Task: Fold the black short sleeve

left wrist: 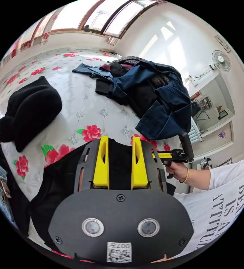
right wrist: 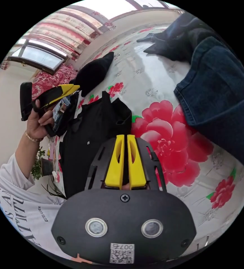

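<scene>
Fingers (left wrist: 103,162) of the left gripper (left wrist: 120,164) gape above the black short-sleeve shirt (right wrist: 85,140) on the floral bed (right wrist: 166,157); the right gripper's (right wrist: 124,161) nearly meet, apparently pinching its nearer edge.

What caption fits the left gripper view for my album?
Open yellow claw above a black short-sleeved shirt on a white, red-flowered bedspread.

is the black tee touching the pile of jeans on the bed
Apart. In the left gripper view a strip of flowered bed cover lies between the black short sleeve and the jeans pile.
</scene>
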